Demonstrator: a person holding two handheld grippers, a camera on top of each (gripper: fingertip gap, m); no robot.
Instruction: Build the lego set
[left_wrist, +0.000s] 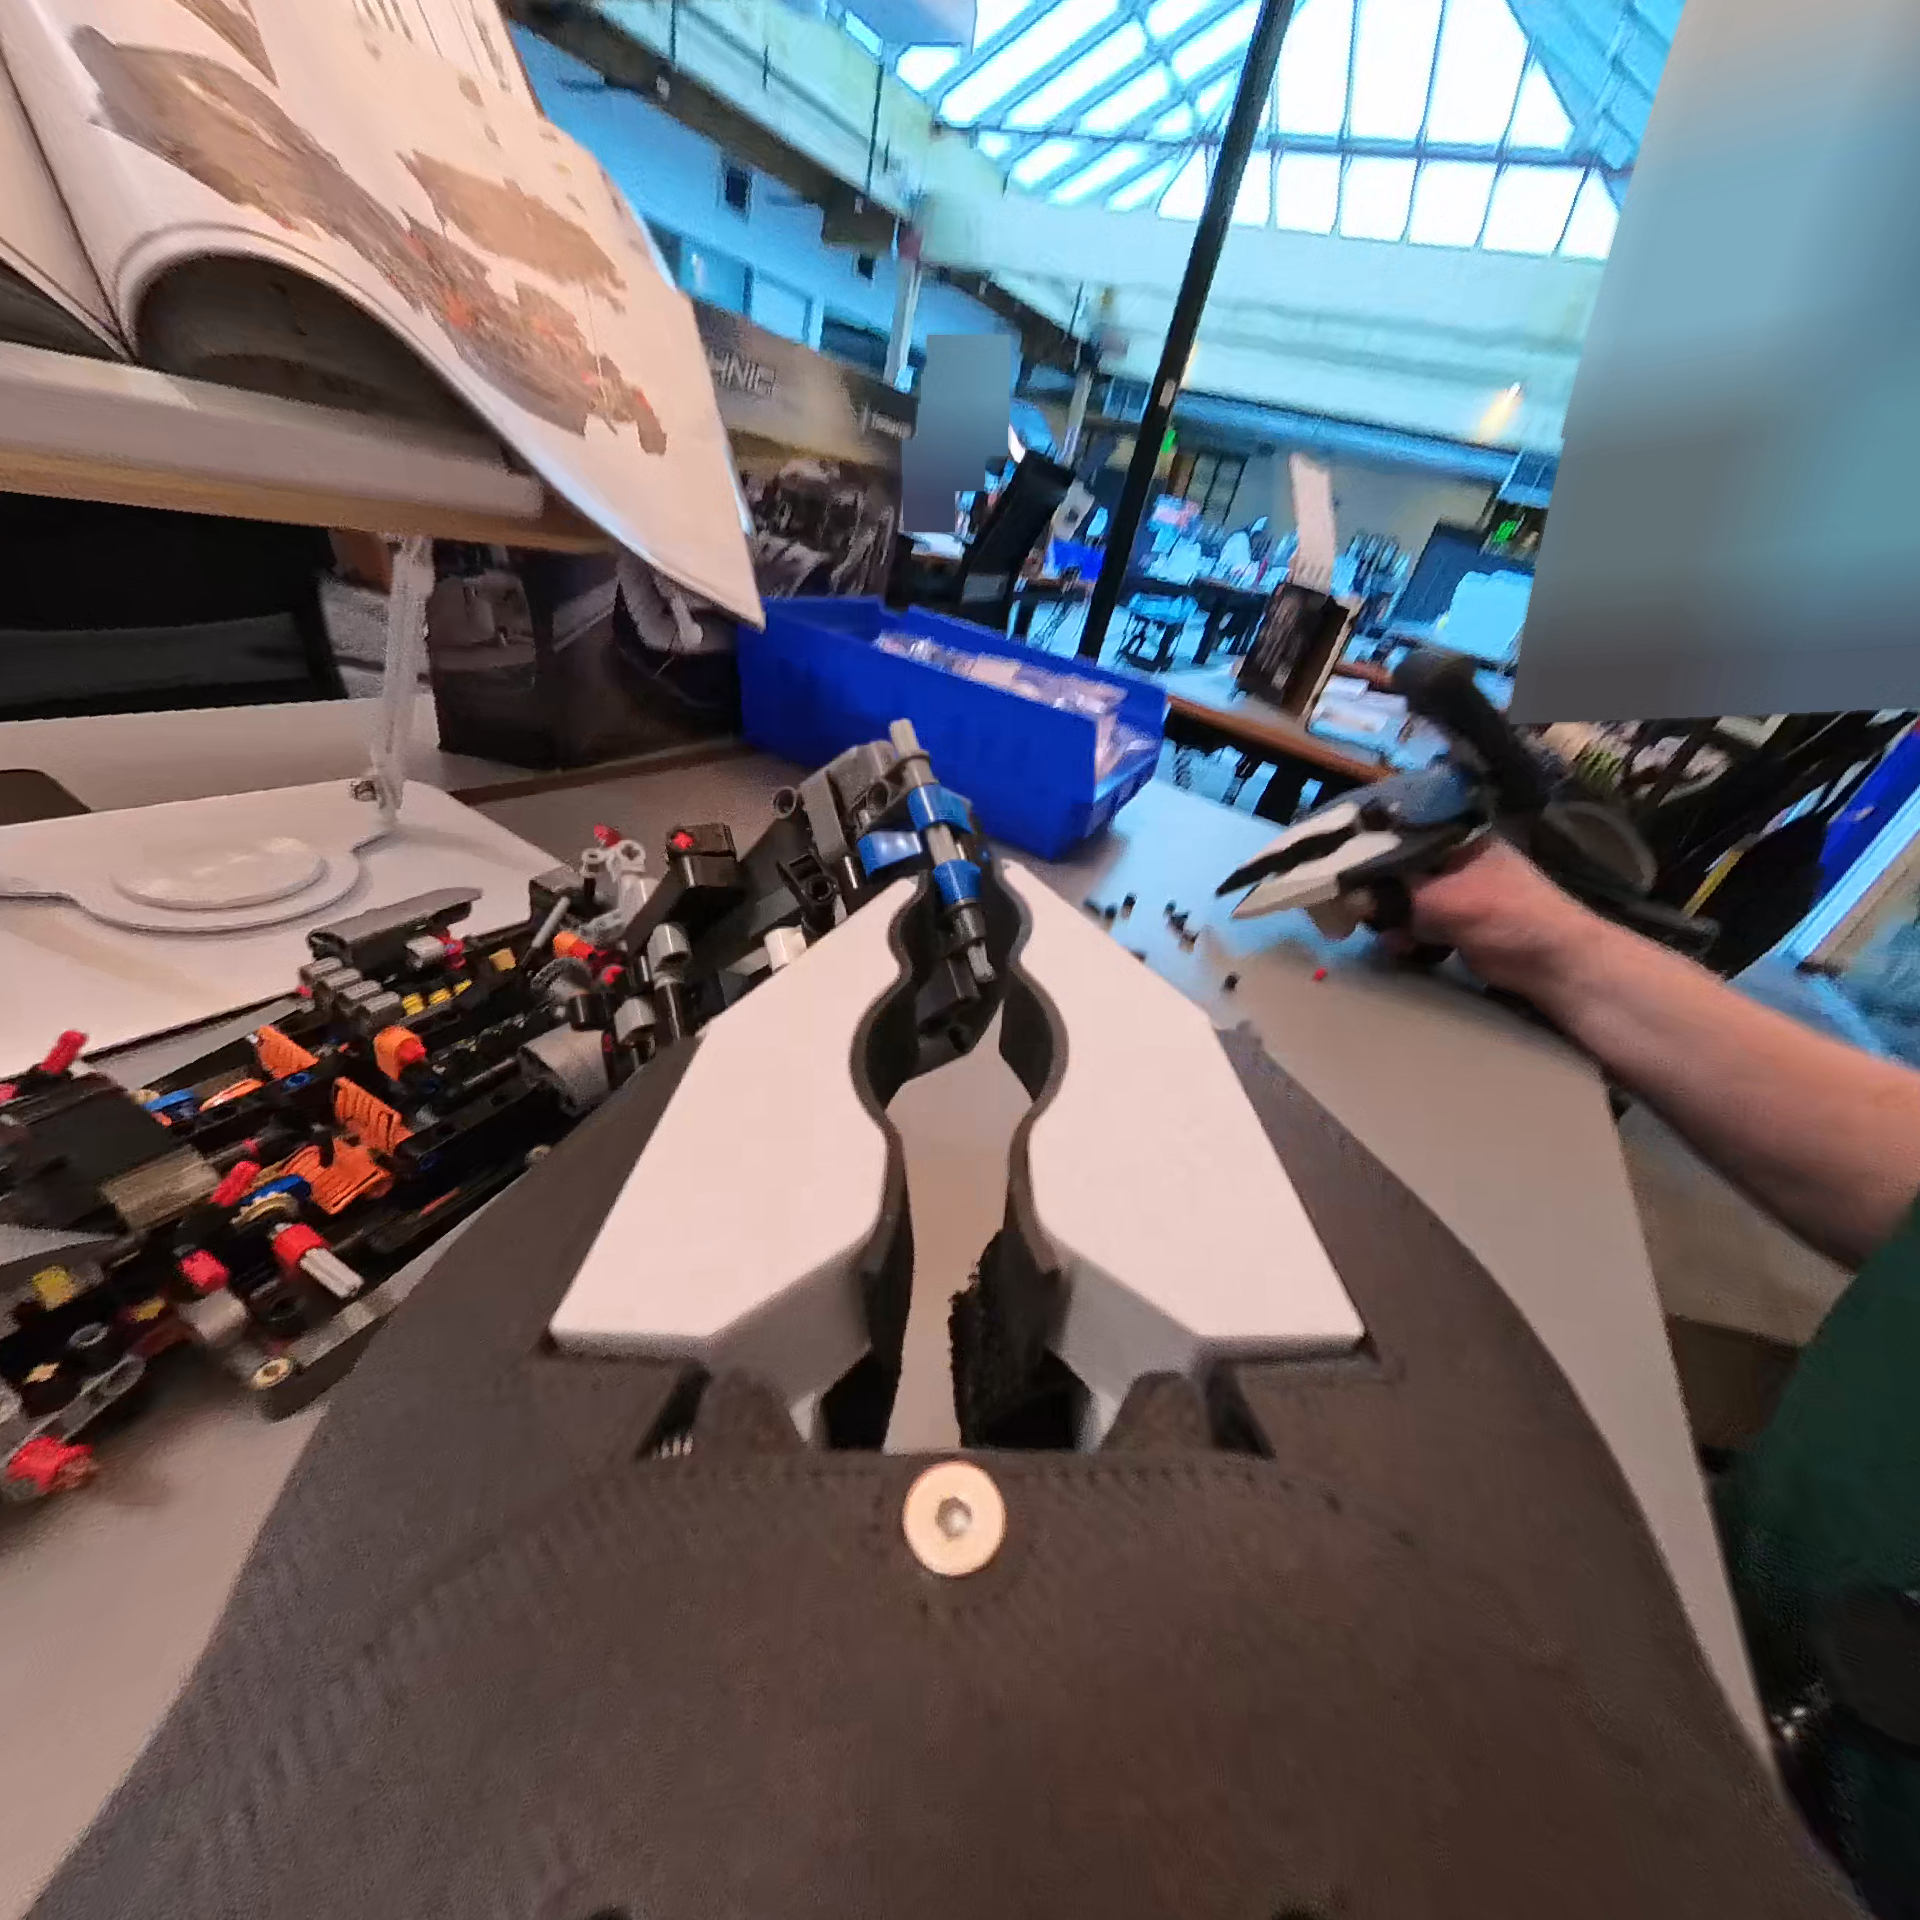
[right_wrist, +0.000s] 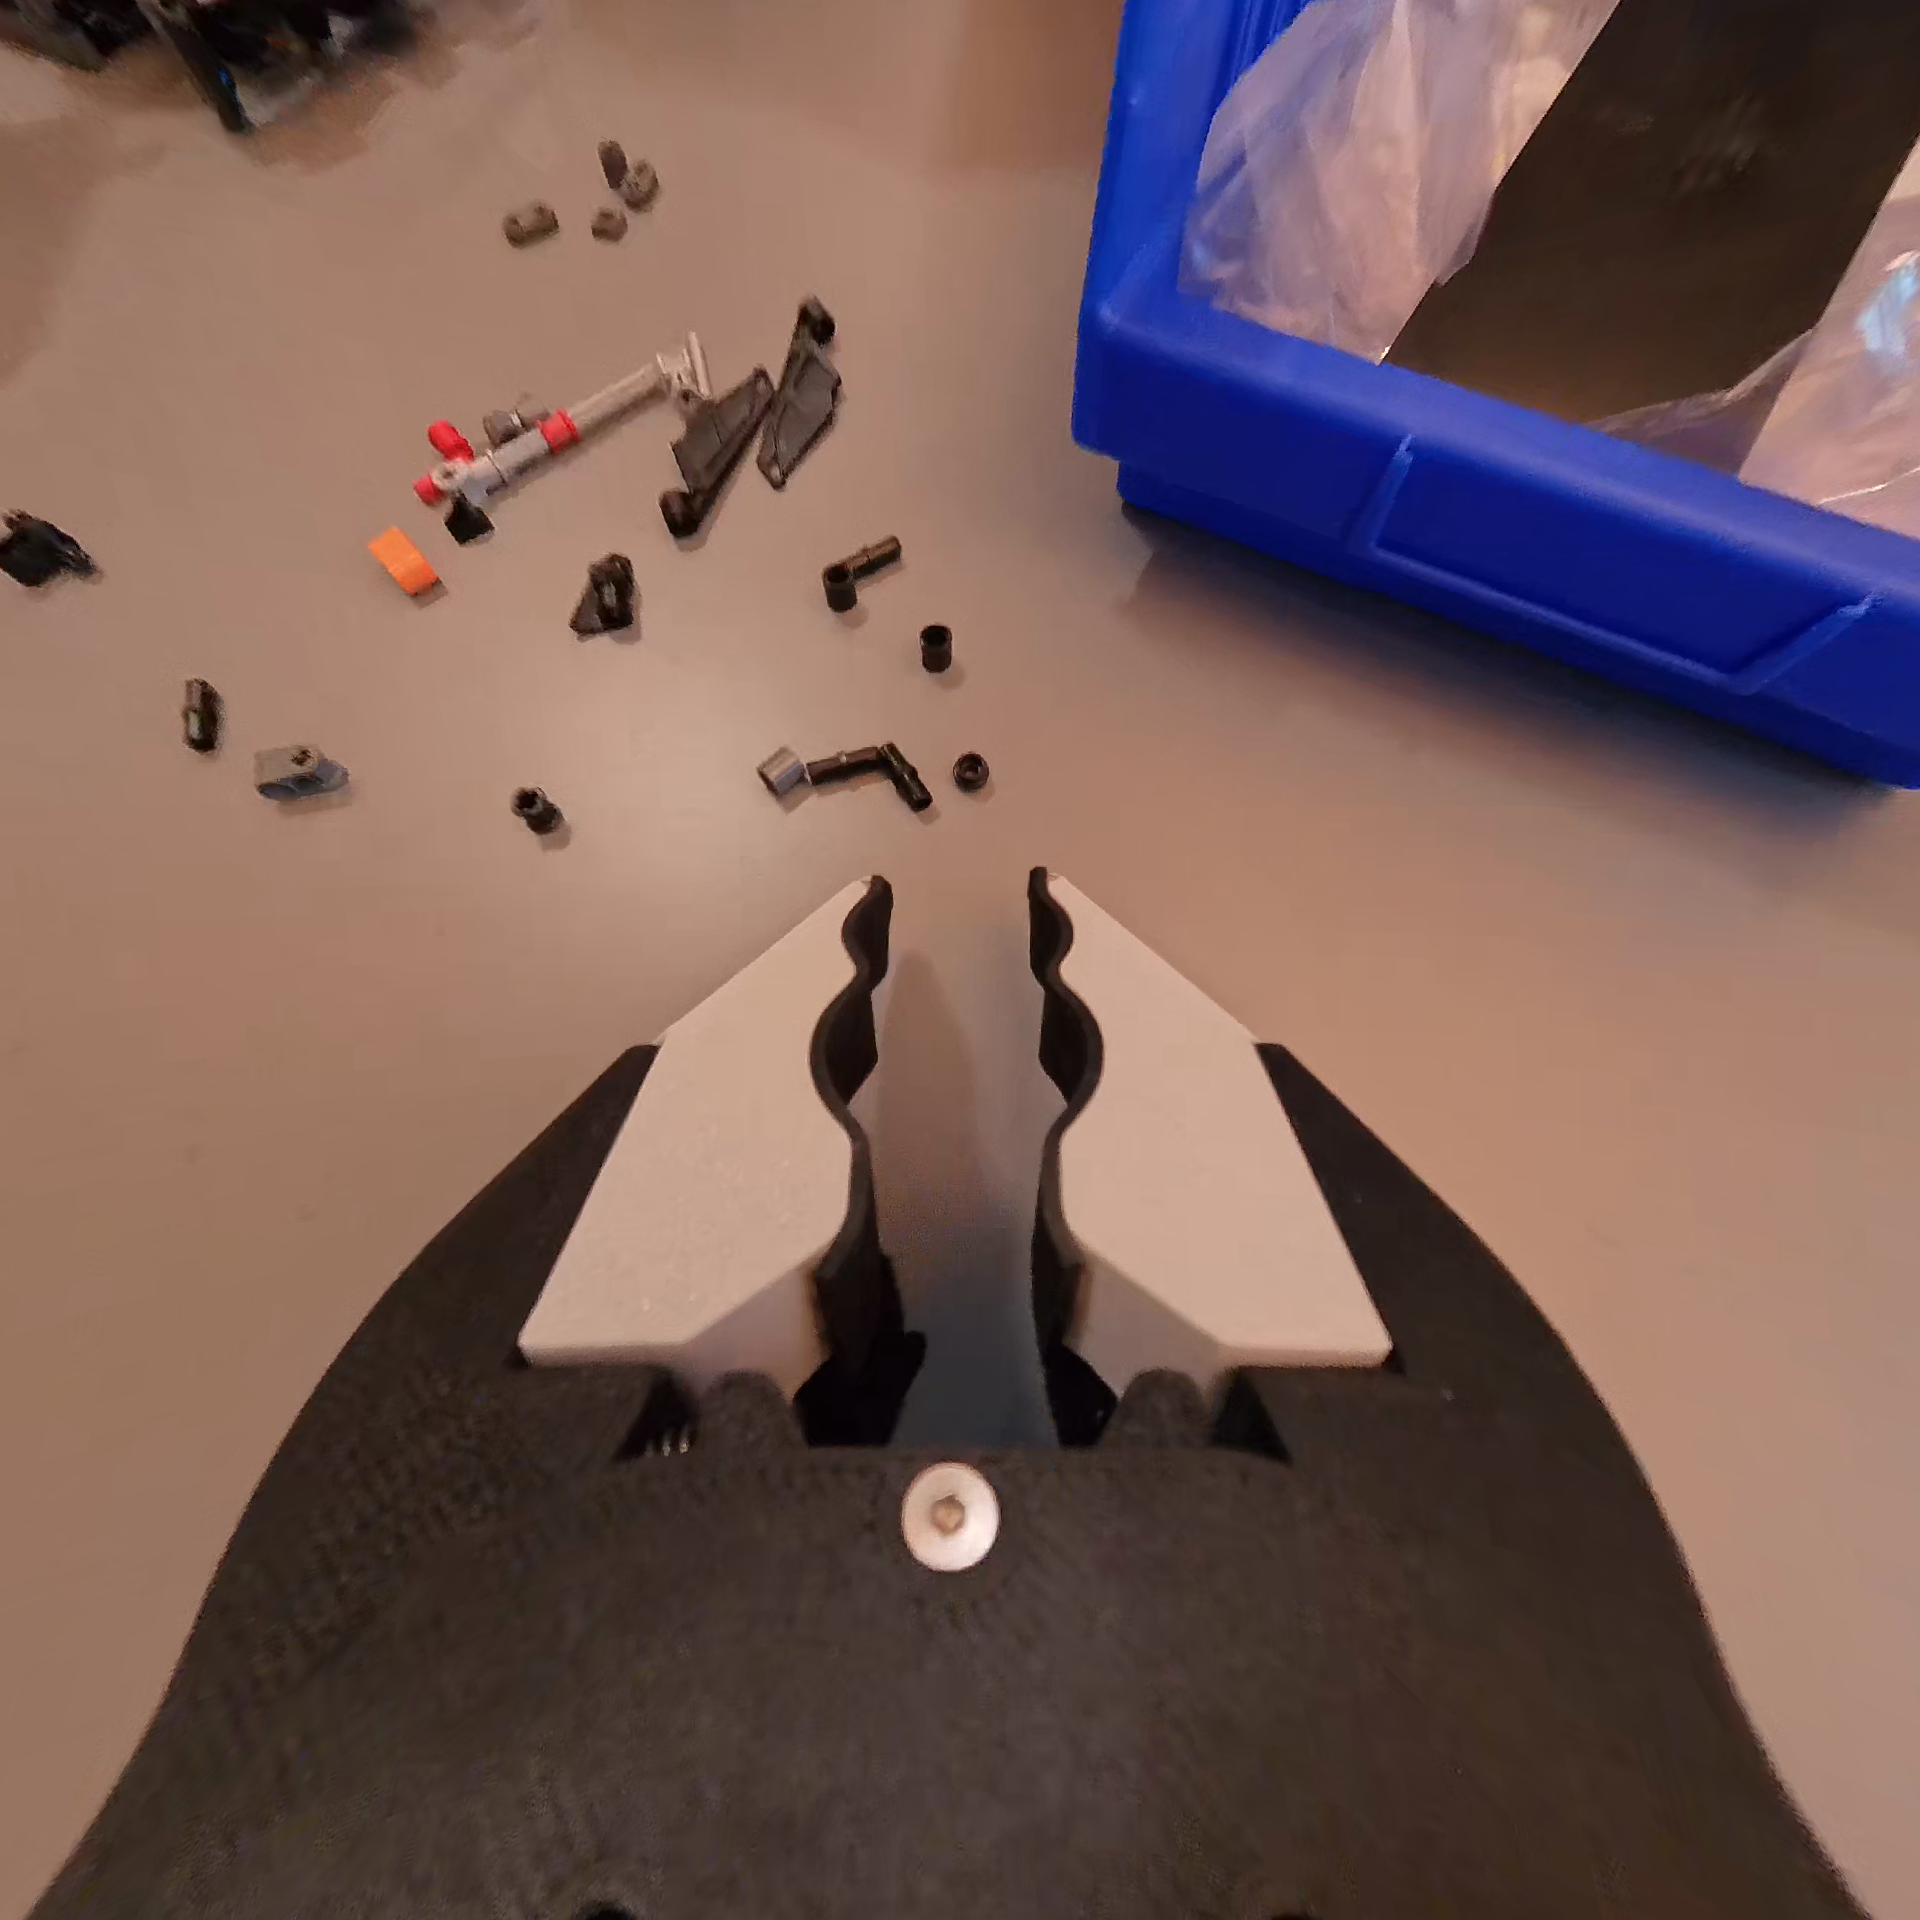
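- At twelve o'clock of the left gripper (left_wrist: 961, 914), jaws clamp a small lego piece (left_wrist: 940, 862): light, rigid, best held by its black beam.
- Right gripper (right_wrist: 958, 883), jaws apart and empty, hovers over slippery loose pins (right_wrist: 852, 774) at twelve o'clock on the surface (right_wrist: 1351, 1039).

Big open hall w/ glass skylight roof (left_wrist: 1351, 135), rows of cluttered work desks (left_wrist: 1226, 592) in bkgd; looks like a shared workshop/maker space. Blue plastic parts bin (left_wrist: 966, 727) on grey counter (right_wrist: 1351, 1039).
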